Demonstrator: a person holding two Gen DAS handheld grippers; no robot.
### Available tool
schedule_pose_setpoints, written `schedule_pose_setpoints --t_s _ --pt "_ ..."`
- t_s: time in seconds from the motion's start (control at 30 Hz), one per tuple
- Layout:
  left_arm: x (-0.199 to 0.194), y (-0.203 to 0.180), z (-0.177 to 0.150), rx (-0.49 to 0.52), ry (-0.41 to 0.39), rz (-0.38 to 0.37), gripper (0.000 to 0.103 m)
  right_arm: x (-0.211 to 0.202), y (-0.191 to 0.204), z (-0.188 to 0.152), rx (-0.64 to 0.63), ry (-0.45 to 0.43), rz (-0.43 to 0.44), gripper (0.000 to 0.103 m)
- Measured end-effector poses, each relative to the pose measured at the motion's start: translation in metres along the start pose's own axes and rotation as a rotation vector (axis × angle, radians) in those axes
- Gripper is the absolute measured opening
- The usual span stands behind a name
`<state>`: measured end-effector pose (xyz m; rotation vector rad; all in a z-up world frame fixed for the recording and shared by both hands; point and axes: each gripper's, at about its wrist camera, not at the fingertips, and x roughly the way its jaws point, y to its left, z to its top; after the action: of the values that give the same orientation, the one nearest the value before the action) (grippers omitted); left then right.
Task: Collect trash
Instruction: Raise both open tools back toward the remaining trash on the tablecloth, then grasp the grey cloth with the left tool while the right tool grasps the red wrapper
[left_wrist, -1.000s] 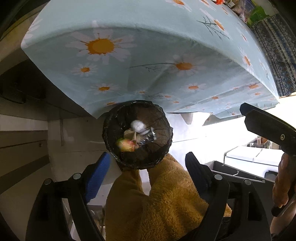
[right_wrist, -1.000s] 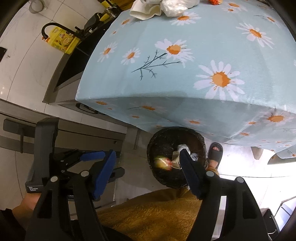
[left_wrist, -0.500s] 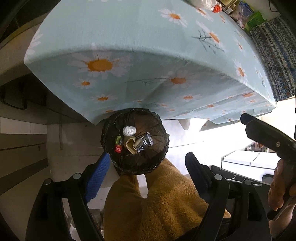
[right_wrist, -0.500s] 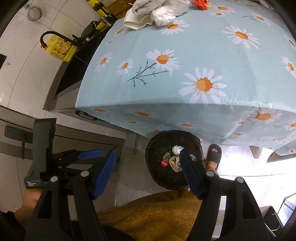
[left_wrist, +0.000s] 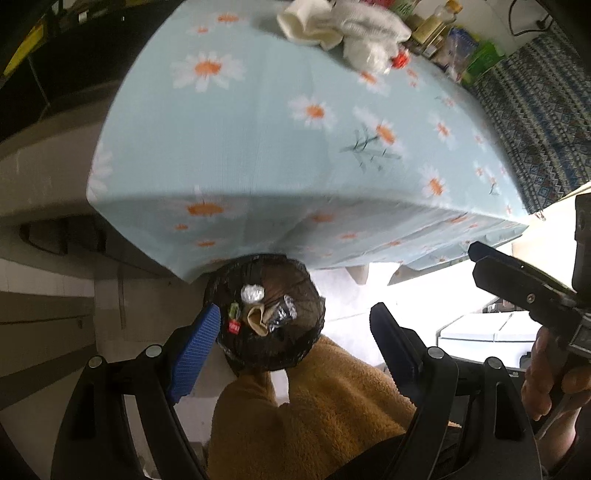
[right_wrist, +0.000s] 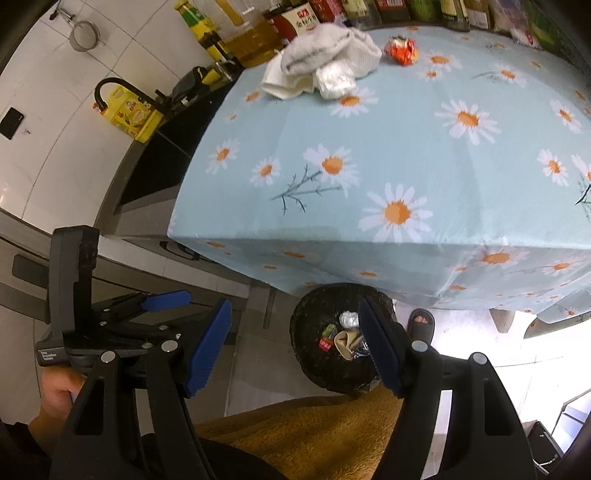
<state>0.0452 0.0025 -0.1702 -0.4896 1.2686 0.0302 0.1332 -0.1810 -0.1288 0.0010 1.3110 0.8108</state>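
Black-lined bin (left_wrist: 264, 314) holds wrappers (left_wrist: 266, 314); both tongs (left_wrist: 291, 343) (right_wrist: 295, 350) gape, released, empty.

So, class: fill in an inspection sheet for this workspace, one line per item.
Surface: table under daisy cloth, mostly bare.
Job's things: bin on floor at table edge, holding wrappers; red wrapper and crumpled plastic on table.
Clutter: towels; bottles along far edge.
Grippers: left gripper and right gripper open, empty.
Cables: nothing seen.
Surroundings: yellow jug, sandalled foot.
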Motion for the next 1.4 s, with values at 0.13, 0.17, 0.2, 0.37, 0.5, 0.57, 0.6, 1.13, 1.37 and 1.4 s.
schedule_pose_setpoints --t_s 0.13,0.17,0.2,0.37,0.5,0.57,0.6,1.13,1.37,1.4 --pt "-0.013 -0.009 0.014 0.02 -0.043 -0.006 0.081 -0.006 0.0 0.003 -0.006 -0.018 -0.008 0.071" --pt "-0.016 -0.012 0.018 0.028 -0.055 -0.008 0.081 -0.007 -0.001 0.005 -0.006 -0.021 -0.009 0.071" --pt "-0.018 -0.014 0.021 0.033 -0.061 -0.011 0.081 -0.008 -0.001 0.006 -0.006 -0.025 -0.008 0.071" --pt "-0.024 -0.027 0.041 0.053 -0.087 -0.025 0.081 -0.01 -0.009 0.02 -0.002 -0.041 -0.013 0.071" --pt "-0.028 -0.037 0.06 0.067 -0.119 -0.007 0.081 -0.013 -0.015 0.035 -0.01 -0.054 -0.012 0.071" --pt "-0.029 -0.042 0.074 0.074 -0.129 -0.006 0.081 -0.016 -0.02 0.044 -0.011 -0.063 -0.01 0.071" --pt "-0.029 -0.045 0.081 0.078 -0.135 0.0 0.081 -0.018 -0.023 0.049 -0.011 -0.068 -0.01 0.071" --pt "-0.025 -0.093 0.199 0.097 -0.213 0.061 0.088 -0.036 -0.078 0.121 -0.042 -0.093 0.03 0.076" --pt "-0.009 -0.103 0.242 0.058 -0.19 0.108 0.094 -0.042 -0.114 0.149 -0.008 -0.117 0.071 0.077" --pt "-0.006 -0.104 0.246 0.05 -0.183 0.109 0.094 -0.042 -0.117 0.152 -0.007 -0.116 0.075 0.077"
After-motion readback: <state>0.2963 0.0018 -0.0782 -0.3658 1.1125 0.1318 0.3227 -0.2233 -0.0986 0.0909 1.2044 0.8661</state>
